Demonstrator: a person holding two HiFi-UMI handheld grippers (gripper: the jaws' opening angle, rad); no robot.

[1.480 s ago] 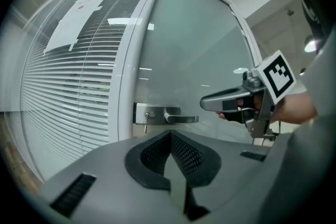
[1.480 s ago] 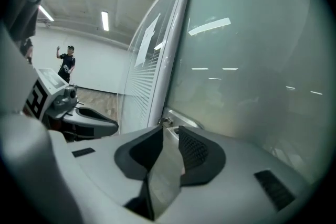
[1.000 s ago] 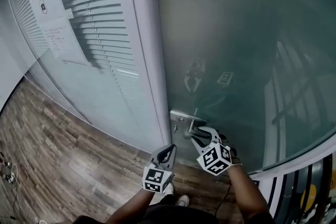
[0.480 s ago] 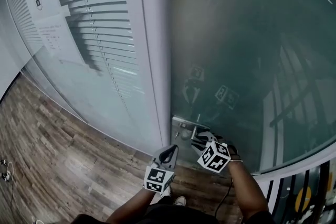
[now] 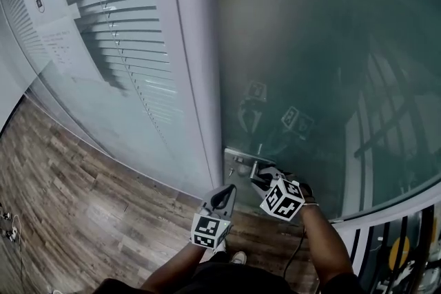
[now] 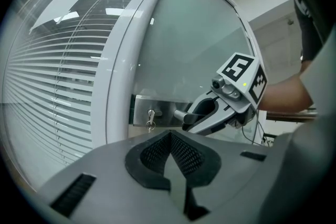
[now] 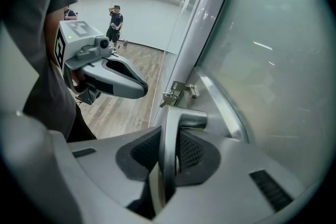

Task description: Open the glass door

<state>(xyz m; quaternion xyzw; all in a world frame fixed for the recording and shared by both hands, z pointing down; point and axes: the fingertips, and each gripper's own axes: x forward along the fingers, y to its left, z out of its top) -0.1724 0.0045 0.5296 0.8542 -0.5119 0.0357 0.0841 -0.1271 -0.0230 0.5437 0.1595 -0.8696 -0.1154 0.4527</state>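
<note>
On my right gripper the jaws have just been closing and now clamp the lever handle, which sits low on the glass door beside the white frame. My left gripper hangs near, jaws pressed together on nothing.

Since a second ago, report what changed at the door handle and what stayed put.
The right gripper stood open at the door handle before; its jaws have just been closing and now clamp it. The left gripper stayed shut and empty beside it. The glass door still looks closed, with the key in the lock.
</note>
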